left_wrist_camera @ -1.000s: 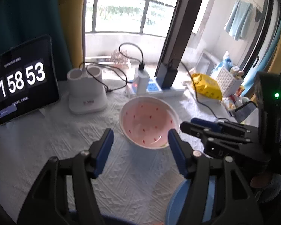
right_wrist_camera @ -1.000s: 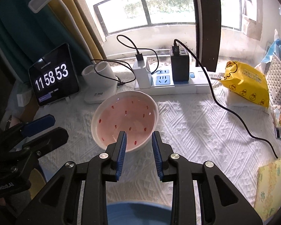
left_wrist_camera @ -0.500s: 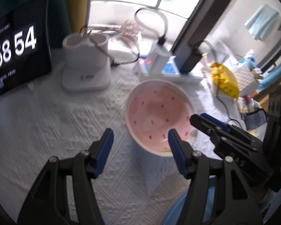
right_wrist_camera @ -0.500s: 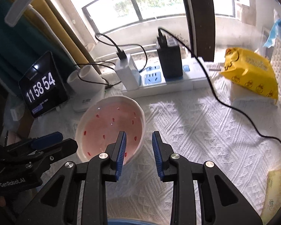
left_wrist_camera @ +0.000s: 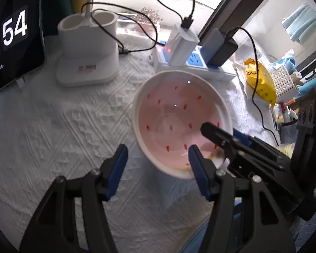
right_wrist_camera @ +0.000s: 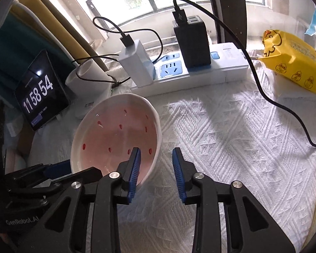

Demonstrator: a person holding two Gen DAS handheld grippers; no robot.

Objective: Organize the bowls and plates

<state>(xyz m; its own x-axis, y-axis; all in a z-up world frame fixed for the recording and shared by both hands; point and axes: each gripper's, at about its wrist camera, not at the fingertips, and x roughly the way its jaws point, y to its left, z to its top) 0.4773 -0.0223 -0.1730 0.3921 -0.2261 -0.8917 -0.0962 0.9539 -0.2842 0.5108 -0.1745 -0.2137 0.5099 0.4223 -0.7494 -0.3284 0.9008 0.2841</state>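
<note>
The pink bowl (left_wrist_camera: 180, 124) with red flecks sits upright on the white textured cloth covering the tabletop (left_wrist_camera: 52, 130), just in front of the power strip (right_wrist_camera: 200, 73) and its plugged-in chargers.

The right hand-held gripper (right_wrist_camera: 155, 168) straddles the bowl's right rim: its jaws are opening, one blue pad inside the bowl, the other outside over the cloth, and neither appears to press on the wall. The left hand-held gripper (left_wrist_camera: 155, 166) stands apart with nothing between its pads, the right-hand pad over the bowl's near rim.

Closing on a thin, glossy rim from one side only is the main risk, in my judgement: the bowl could tip, slide out of the pads, or skid back into the power strip and snag the black cable (right_wrist_camera: 263, 84).

The two grippers are also crowded at the same near edge and could knock each other.

A blue dish (left_wrist_camera: 194, 239) is just visible at the near edge of the left wrist view; a bowl dragged low towards it could clip it.
</note>
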